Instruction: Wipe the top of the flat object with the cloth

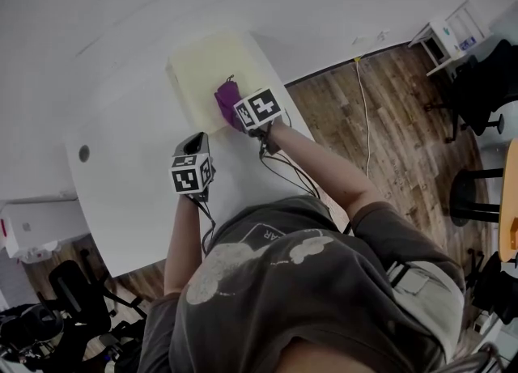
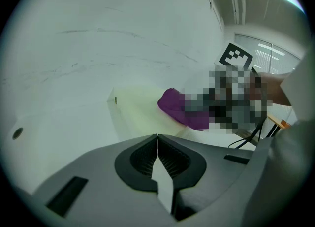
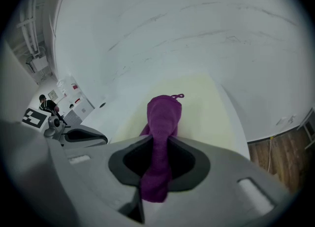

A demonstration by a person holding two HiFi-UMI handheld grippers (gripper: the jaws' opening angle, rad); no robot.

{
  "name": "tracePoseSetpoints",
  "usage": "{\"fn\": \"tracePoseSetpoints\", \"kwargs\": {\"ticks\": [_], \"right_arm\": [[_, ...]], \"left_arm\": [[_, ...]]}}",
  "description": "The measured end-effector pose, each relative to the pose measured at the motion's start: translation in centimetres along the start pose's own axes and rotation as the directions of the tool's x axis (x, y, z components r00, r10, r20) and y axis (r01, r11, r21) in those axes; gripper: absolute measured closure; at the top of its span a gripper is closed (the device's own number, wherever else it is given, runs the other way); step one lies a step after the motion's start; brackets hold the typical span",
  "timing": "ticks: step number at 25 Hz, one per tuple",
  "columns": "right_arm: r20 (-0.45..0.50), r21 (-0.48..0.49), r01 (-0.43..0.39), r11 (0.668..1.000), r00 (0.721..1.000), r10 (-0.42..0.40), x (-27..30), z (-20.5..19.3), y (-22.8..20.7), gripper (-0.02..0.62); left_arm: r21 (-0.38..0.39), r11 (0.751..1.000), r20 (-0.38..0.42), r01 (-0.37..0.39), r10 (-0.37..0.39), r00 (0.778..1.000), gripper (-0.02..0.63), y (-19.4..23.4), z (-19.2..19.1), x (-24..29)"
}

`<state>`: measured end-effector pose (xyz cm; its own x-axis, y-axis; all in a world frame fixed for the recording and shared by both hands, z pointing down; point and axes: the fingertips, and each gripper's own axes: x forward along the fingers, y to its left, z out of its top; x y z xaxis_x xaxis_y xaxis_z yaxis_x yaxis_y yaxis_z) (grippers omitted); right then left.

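Cloth clamped in the right gripper, trailing onto the board for wiping; left gripper closed, empty, parked clear alongside.

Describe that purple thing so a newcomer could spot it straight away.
Find the big white table, then the pale yellow flat board at its far end. The purple cloth lies on that board, bunched and pinched in the jaws of the right gripper. It is the only brightly coloured thing on the table.
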<state>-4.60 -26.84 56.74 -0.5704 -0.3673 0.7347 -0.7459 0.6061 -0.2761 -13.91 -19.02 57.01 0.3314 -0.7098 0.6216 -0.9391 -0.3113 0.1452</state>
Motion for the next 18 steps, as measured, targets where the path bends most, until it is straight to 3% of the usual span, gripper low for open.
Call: {"fn": "tracePoseSetpoints", "kwargs": {"ticks": [18], "right_arm": [[0.052,0.158,0.135,0.978,0.988,-0.145,-5.1,-2.1,-9.7,0.522]], "left_arm": [[-0.030,1.000,-0.004,-0.008,0.007,1.000,0.610,0.3,-0.3,0.3]]}}
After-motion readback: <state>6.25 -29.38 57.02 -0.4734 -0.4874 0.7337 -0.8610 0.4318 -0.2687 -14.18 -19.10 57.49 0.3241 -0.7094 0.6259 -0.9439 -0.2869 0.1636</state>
